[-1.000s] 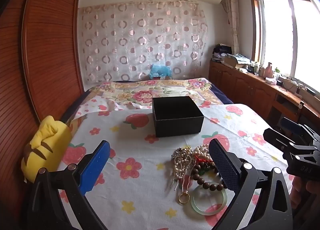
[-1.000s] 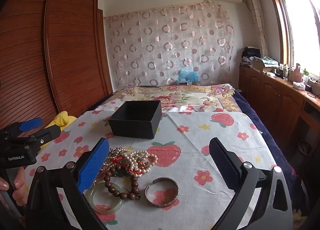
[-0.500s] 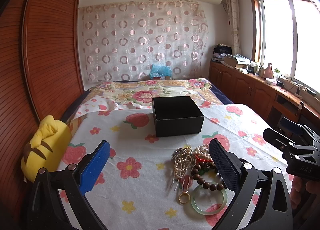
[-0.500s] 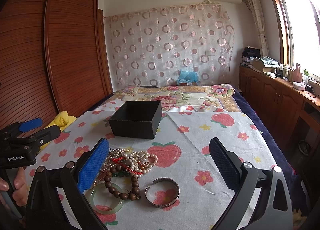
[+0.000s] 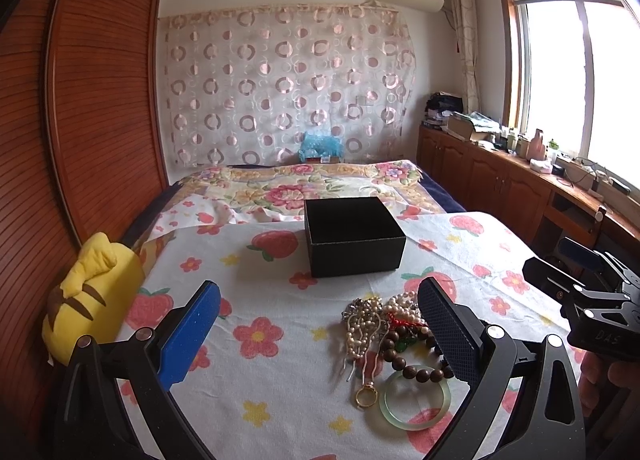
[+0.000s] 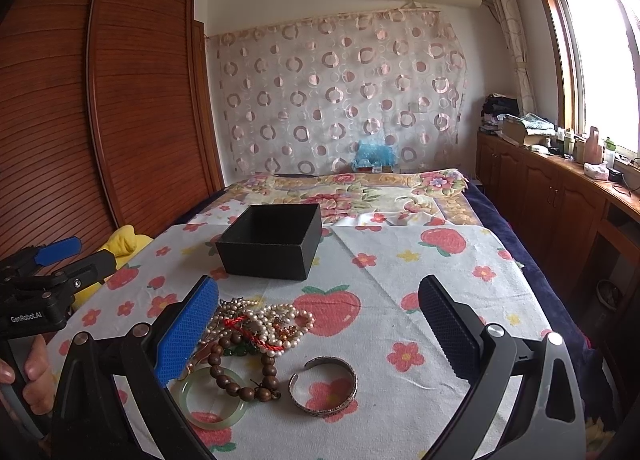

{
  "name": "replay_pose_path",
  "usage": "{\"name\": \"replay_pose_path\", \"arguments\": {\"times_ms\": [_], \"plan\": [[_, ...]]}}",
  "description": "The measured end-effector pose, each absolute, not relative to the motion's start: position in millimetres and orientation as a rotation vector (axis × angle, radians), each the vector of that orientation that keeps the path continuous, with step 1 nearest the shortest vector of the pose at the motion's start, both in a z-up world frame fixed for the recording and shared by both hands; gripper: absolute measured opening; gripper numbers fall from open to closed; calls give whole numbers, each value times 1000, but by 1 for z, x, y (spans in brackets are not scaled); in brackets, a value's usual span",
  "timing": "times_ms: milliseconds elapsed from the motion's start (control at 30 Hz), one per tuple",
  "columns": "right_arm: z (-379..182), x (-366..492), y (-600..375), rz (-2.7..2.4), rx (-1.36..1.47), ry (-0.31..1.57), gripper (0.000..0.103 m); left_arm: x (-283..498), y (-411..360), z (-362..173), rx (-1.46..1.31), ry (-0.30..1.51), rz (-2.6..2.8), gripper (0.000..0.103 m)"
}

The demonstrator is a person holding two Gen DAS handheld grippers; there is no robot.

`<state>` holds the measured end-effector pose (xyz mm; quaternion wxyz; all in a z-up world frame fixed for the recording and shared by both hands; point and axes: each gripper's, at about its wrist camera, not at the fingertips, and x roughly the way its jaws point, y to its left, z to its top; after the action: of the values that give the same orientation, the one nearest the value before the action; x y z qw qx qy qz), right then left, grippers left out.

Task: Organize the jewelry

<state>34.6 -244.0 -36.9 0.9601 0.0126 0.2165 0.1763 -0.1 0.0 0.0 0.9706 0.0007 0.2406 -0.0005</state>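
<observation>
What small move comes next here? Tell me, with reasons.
Probably lower the open right gripper onto the silver metal cuff bracelet: it lies apart from the tangled bead pile, between the fingers, and the open black box looks empty.

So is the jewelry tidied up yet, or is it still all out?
Nothing looks put away yet. The black box looks empty. Both the left gripper and right gripper are open, holding nothing. The bead pile, green bangle and silver cuff remain on the cloth.

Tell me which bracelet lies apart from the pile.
The silver cuff bracelet: it lies alone on the cloth, while the green bangle and the wooden bead bracelet touch the heap.
</observation>
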Motion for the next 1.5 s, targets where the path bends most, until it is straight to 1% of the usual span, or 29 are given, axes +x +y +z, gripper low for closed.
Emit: {"name": "replay_pose_path", "arguments": {"times_ms": [1433,1500], "plan": [[-37,33,-245,359,25,437,100,-1,0,0,0,479,-1,95],[-24,38,-248,363,23,441,100,0,0,-1,0,484,-1,95]]}}
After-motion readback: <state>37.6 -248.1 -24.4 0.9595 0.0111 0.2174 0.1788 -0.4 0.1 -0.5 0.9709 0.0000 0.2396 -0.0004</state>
